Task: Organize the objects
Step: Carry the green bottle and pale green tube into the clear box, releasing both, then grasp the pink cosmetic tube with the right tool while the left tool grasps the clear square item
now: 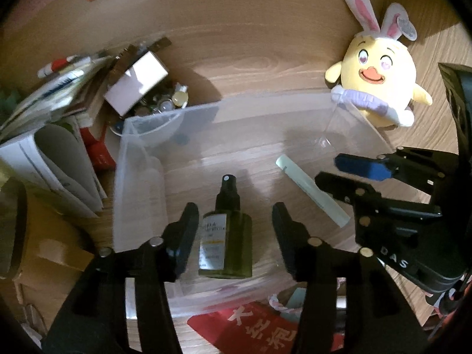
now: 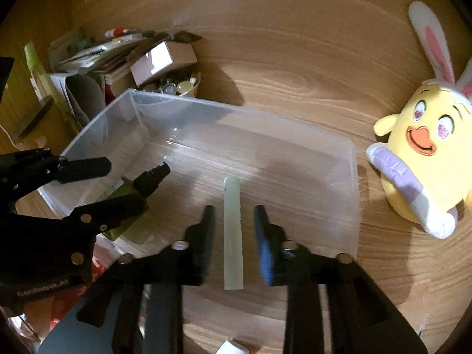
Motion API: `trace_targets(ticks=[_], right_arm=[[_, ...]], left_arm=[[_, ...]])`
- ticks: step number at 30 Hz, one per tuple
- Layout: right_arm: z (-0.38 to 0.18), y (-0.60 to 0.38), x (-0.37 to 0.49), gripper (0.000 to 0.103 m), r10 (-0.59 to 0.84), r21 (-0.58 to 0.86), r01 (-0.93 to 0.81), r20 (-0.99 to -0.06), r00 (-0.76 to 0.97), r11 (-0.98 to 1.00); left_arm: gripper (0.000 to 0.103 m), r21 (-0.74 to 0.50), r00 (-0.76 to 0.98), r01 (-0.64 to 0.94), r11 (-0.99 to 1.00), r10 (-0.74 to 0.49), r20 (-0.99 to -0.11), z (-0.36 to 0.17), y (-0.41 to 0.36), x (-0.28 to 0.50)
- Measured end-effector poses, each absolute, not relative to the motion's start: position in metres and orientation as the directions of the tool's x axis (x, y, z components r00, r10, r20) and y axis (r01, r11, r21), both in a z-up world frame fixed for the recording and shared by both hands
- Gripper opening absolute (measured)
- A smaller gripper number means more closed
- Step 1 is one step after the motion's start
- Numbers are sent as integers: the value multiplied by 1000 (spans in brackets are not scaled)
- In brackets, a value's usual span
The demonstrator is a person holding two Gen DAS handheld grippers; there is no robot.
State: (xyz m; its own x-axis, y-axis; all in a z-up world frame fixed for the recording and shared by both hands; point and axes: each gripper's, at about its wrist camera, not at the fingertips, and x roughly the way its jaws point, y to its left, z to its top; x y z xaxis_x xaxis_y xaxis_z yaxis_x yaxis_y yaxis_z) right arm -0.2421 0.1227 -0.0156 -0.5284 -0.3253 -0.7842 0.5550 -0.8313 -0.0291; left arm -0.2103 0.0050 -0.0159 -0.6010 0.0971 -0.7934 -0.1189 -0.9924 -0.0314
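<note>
A clear plastic bin (image 1: 138, 159) (image 2: 348, 177) stands on the wooden table. In it lie a green spray bottle (image 1: 225, 236) (image 2: 129, 203) with a black cap and a pale green tube (image 1: 312, 190) (image 2: 232, 233). My left gripper (image 1: 236, 221) is open over the bin, one finger on each side of the bottle, not touching it; it also shows in the right wrist view (image 2: 124, 180). My right gripper (image 2: 234, 221) is open with the tube lying between its fingers; it also shows in the left wrist view (image 1: 336, 168).
A yellow plush chick (image 1: 380, 79) (image 2: 424, 153) with rabbit ears sits right of the bin. A bowl of small items (image 1: 153, 109) (image 2: 180, 87), a white box (image 1: 135, 82) and stacked books and papers (image 1: 53, 124) lie at the left. A red packet (image 1: 259, 330) lies near the bin's front.
</note>
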Motion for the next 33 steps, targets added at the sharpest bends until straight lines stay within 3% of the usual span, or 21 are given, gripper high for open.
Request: trace_targets(ticks=[5, 9, 11, 15, 26, 33], right_arm=[[0, 129, -223, 47, -321, -71, 545, -742, -588, -836], [15, 132, -203, 66, -326, -92, 530, -696, -639, -843], [22, 135, -191, 69, -327, -103, 525, -676, -660, -845], [33, 142, -172, 80, -350, -92, 526, -648, -676, -845], [36, 174, -130, 81, -381, -42, 519, -629, -677, -854], [16, 197, -108, 81, -379, 19, 491, -661, -648, -871]], left_arm=[[65, -26, -637, -112, -993, 92, -765, 0, 0, -198], [76, -14, -673, -103, -995, 79, -735, 14, -6, -183], [85, -3, -693, -96, -995, 69, -717, 21, -8, -173], [91, -12, -718, -86, -996, 70, -693, 33, -15, -153], [97, -19, -758, -56, -998, 55, -650, 45, -34, -97], [97, 2, -725, -16, -1000, 10, -688, 19, -49, -73]])
